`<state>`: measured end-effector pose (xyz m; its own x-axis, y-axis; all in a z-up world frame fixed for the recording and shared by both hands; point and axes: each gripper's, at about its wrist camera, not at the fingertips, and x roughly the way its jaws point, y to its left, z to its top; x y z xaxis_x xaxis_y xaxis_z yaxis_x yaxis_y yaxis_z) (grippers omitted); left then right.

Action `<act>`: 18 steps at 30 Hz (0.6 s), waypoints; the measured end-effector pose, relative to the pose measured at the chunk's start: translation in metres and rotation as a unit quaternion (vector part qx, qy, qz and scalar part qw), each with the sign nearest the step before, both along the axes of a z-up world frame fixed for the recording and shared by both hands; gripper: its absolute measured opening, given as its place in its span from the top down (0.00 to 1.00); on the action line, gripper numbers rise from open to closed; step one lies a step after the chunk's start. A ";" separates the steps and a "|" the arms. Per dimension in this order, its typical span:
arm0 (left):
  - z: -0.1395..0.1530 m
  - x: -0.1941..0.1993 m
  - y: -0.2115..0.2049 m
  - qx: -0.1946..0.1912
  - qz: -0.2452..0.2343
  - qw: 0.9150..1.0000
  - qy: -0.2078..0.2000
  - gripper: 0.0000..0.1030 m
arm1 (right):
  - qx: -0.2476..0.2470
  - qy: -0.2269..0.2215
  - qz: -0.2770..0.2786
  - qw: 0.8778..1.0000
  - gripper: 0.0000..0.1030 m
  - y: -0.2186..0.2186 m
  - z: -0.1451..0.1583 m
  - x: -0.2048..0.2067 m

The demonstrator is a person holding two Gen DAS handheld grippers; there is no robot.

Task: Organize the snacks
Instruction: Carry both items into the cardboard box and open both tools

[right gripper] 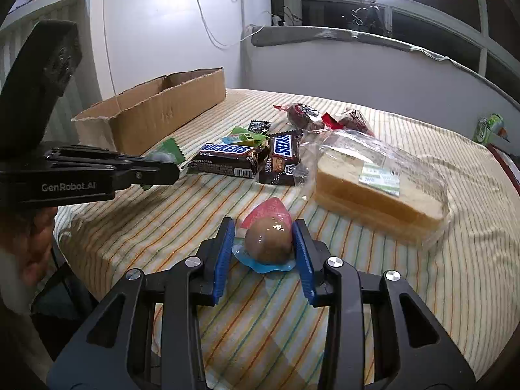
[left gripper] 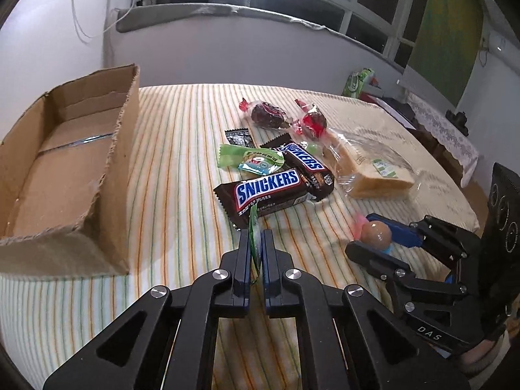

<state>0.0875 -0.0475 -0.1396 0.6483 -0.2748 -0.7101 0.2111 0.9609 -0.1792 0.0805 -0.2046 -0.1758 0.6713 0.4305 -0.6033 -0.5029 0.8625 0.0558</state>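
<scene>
The left gripper (left gripper: 255,243), low centre of its view, was clamped flat on the thin green wrapper (left gripper: 254,227), pinching only an edge; that sliver could have slid free on the carry to the cardboard box (left gripper: 70,162) at far left. The right gripper (right gripper: 263,240) was closed around the brown egg-shaped snack (right gripper: 268,240) at centre frame; being round and glossy, it might have squirted out under pressure. Both Snickers bars (left gripper: 269,191) and the bagged bread (right gripper: 380,191) lay mid-table, unsorted.
</scene>
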 end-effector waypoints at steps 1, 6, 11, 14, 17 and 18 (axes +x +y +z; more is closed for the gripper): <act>0.000 -0.001 0.000 -0.001 0.002 1.000 -0.002 0.96 | 0.001 0.000 -0.003 1.000 0.63 0.000 0.001 -0.001; 0.002 -0.012 -0.003 0.006 0.007 1.000 -0.015 0.96 | 0.017 0.005 -0.028 0.999 0.63 -0.008 0.006 -0.004; 0.019 -0.020 -0.008 0.013 -0.001 0.999 -0.038 0.96 | 0.020 0.003 -0.061 0.998 0.63 -0.015 0.026 -0.002; 0.047 -0.018 -0.003 0.007 0.004 0.998 -0.069 0.96 | 0.015 -0.048 -0.070 0.996 0.63 -0.016 0.075 -0.010; 0.086 -0.018 0.004 0.008 0.009 0.993 -0.118 0.96 | 0.016 -0.102 -0.075 0.992 0.63 -0.015 0.126 -0.022; 0.105 -0.019 0.007 0.008 0.012 0.990 -0.140 0.96 | 0.018 -0.118 -0.075 0.990 0.63 -0.013 0.140 -0.027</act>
